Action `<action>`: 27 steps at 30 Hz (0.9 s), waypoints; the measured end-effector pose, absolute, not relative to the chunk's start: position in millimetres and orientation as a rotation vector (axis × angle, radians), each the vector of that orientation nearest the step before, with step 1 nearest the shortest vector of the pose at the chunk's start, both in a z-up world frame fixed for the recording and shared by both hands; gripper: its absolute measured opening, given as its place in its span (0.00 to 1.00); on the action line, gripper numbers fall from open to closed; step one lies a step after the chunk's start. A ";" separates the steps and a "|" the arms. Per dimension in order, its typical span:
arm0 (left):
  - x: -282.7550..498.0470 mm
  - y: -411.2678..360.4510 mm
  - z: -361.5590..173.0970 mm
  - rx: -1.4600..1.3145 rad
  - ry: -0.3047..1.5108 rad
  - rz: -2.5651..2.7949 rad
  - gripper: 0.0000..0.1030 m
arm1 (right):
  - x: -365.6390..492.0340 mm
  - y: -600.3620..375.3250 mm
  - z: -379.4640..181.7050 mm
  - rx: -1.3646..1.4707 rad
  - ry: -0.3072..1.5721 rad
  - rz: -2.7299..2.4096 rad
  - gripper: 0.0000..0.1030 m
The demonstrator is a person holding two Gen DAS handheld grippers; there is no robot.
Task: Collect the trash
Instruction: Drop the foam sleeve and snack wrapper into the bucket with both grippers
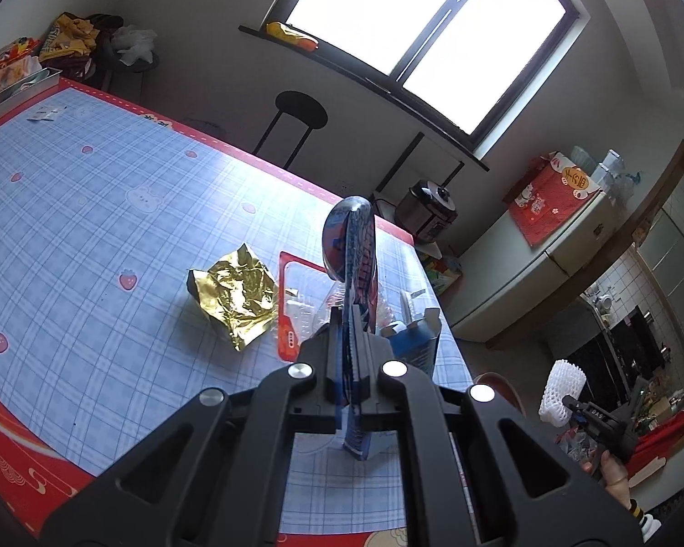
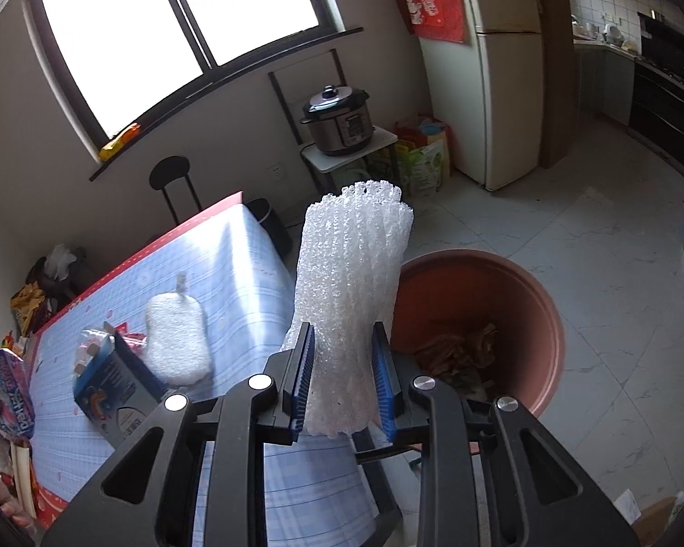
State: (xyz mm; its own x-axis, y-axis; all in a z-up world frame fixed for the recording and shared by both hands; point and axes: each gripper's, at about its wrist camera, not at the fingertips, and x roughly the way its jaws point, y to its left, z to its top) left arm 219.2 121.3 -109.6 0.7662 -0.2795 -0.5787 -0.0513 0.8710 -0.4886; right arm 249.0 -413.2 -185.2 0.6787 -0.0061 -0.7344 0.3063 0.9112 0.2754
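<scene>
Your left gripper (image 1: 351,319) pinches a blue wrapper (image 1: 352,246), gold foil (image 1: 237,294) at 9 o'clock on the checked table (image 1: 91,209). Your right gripper (image 2: 342,364) clamps white foam netting (image 2: 351,282); brown bin (image 2: 515,301) at 3 o'clock on tiled floor (image 2: 615,237).

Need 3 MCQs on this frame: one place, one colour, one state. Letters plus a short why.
1. The brown bin stands:
A on the table
B on the floor beside the table
C on the windowsill

2. The crumpled wrapper on the table is:
A gold
B green
C black

3. The right tool is:
A open, empty
B shut on the white foam net
C resting on the table

Answers:
1 B, it sits on floor tiles past the table edge.
2 A, shiny gold foil.
3 B, both pads press the net.
</scene>
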 end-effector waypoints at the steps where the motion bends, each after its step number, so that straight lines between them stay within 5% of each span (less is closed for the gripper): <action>1: 220.0 115.5 -107.5 -0.504 0.691 -0.135 0.06 | 249.1 -423.1 -188.0 0.393 0.814 -0.195 0.24; 9: 228.1 69.5 -99.1 -0.464 0.702 -0.156 0.06 | 263.1 -475.9 -207.1 0.378 0.853 -0.238 0.33; 15: 235.8 39.4 -91.7 -0.416 0.700 -0.194 0.06 | 259.9 -485.1 -195.6 0.366 0.803 -0.237 0.71; 19: 244.5 15.6 -84.6 -0.390 0.694 -0.242 0.06 | 250.3 -489.8 -181.6 0.355 0.777 -0.239 0.81; 21: 250.3 0.6 -81.3 -0.373 0.693 -0.276 0.06 | 241.8 -493.0 -171.3 0.346 0.751 -0.269 0.94; 27: 269.5 -58.3 -71.5 -0.319 0.686 -0.415 0.06 | 209.9 -502.9 -139.9 0.336 0.680 -0.343 0.95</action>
